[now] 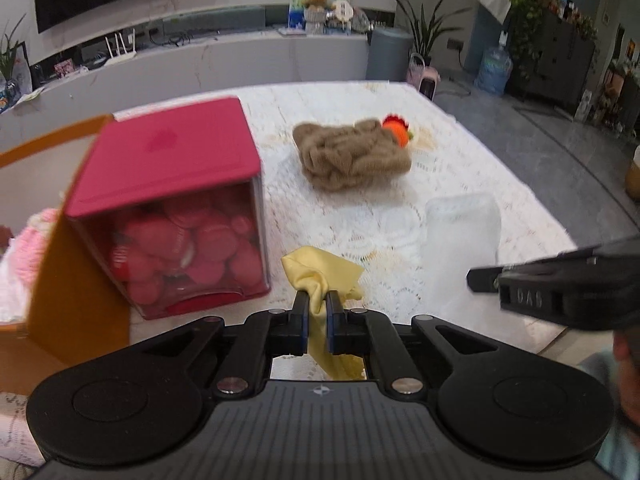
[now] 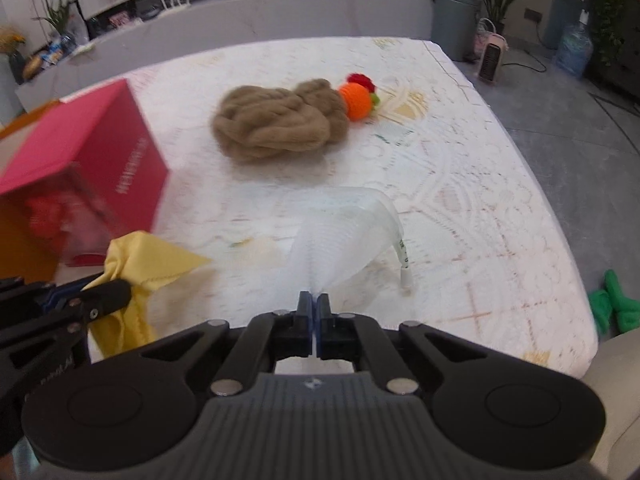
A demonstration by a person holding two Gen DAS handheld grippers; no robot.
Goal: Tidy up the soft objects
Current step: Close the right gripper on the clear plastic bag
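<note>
Cloth in both my grippers, above a desk covered with white lace. My left gripper (image 1: 318, 300) has its fingers drawn narrow onto a yellow cloth (image 1: 320, 272), which bunches up between the pads and hangs below them; the right wrist view shows the same cloth (image 2: 148, 260) lifted at the near left part of the desk (image 2: 460, 184). My right gripper (image 2: 313, 302) has its fingers pressed together on the gathered edge of a translucent white mesh bag (image 2: 344, 232); the bag fans out ahead of the fingertips, with a small white tag dangling on its right side. In the left wrist view the bag (image 1: 462, 232) stands just right of the yellow cloth. A red-lidded clear box (image 1: 168, 216) filled with red and pink rounded pieces sits tilted at the desk's left edge, against an orange carton (image 1: 52, 280). A tan bundle of thick yarn (image 2: 276, 120) lies near the desk's middle, toward the far edge, with an orange and red crocheted toy (image 2: 356, 98) touching its right end. A green soft item (image 2: 616, 304) lies on the floor beyond the desk's right edge.
</note>
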